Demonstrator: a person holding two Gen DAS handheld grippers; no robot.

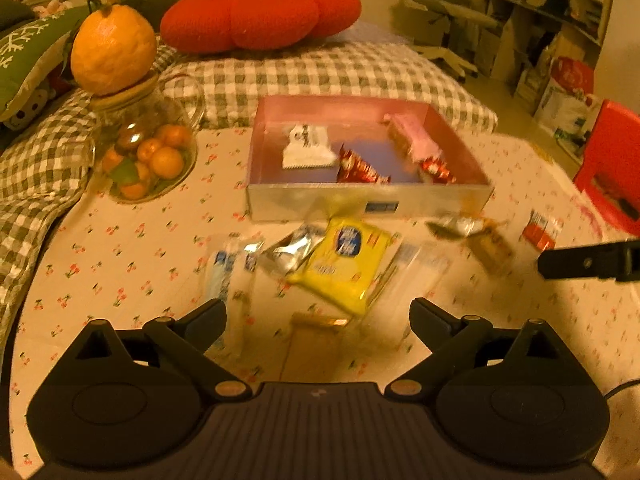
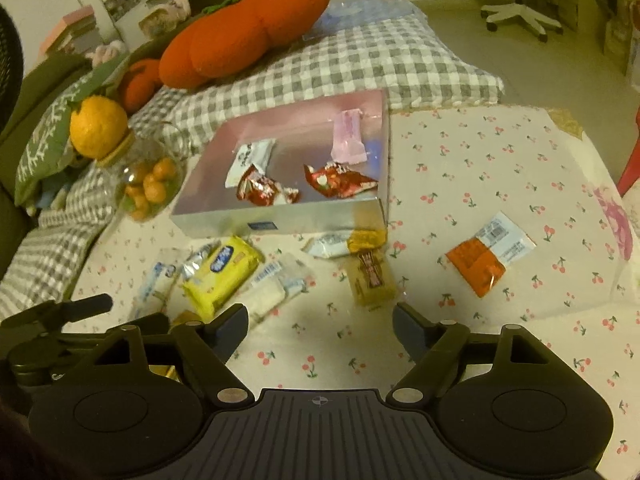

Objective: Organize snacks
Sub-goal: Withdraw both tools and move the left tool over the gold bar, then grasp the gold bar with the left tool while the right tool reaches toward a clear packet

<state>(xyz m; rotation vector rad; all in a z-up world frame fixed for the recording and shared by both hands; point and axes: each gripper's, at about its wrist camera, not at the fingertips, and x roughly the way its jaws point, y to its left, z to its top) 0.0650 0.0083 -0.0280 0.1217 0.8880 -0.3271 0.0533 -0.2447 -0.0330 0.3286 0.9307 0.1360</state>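
A shallow pink box (image 1: 368, 196) (image 2: 280, 216) stands on the cherry-print table and holds a white packet (image 1: 308, 148), two red packets (image 2: 264, 190) and a pink packet (image 2: 349, 142). In front of it lie loose snacks: a yellow packet (image 1: 344, 264) (image 2: 220, 272), white packets (image 2: 276, 284), a tan bar (image 2: 370, 276) and an orange-and-white packet (image 2: 490, 252). My left gripper (image 1: 318, 316) is open and empty above the yellow packet. My right gripper (image 2: 320, 320) is open and empty just short of the tan bar.
A glass jar of small oranges (image 1: 144, 156) with a large orange on its lid (image 1: 114, 50) stands left of the box. A checked cushion (image 1: 320, 72) and a red pumpkin pillow (image 1: 260, 12) lie behind. A red chair (image 1: 612, 164) is at the right.
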